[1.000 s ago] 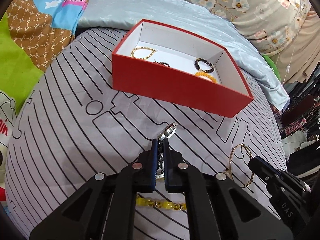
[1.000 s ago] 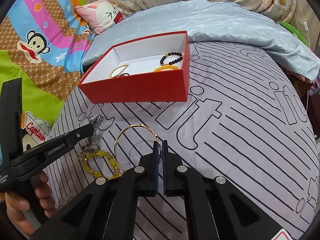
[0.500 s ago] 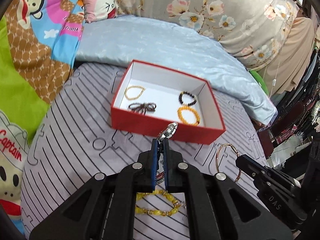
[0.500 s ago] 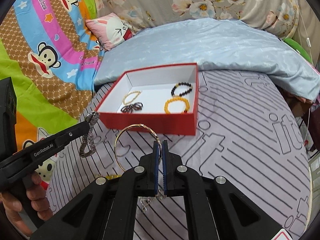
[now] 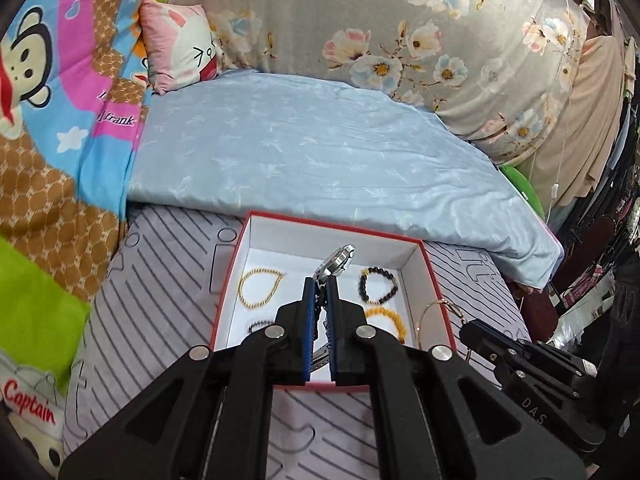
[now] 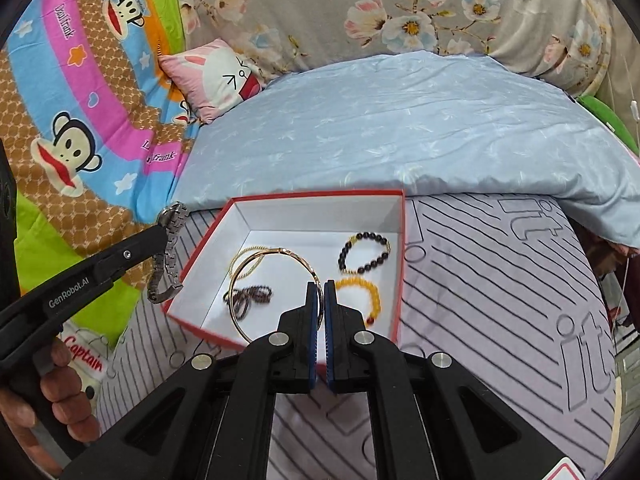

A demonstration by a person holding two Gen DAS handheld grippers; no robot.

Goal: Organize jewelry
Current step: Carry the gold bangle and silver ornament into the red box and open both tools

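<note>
My left gripper (image 5: 320,284) is shut on a silver metal watch (image 5: 338,260) and holds it in the air over the red box (image 5: 436,280). In the right wrist view the watch (image 6: 170,248) hangs from that gripper (image 6: 162,232), left of the box (image 6: 401,248). My right gripper (image 6: 320,286) is shut on a thin gold bangle (image 6: 272,280) and holds it above the box. The box holds a gold chain bracelet (image 5: 258,286), a dark beaded bracelet (image 5: 378,286), an orange beaded bracelet (image 5: 390,318) and a dark tangled bracelet (image 6: 248,296).
The box sits on a grey striped bedspread (image 6: 500,312). A light blue quilt (image 6: 400,132) lies behind it. A colourful monkey blanket (image 6: 80,92) and a pink pillow (image 6: 216,76) are at the left. A floral sheet (image 5: 420,40) covers the back.
Both grippers have risen and moved forward toward the box, carrying the watch and the bangle. The yellow bracelet left on the bedspread has dropped out of view.
</note>
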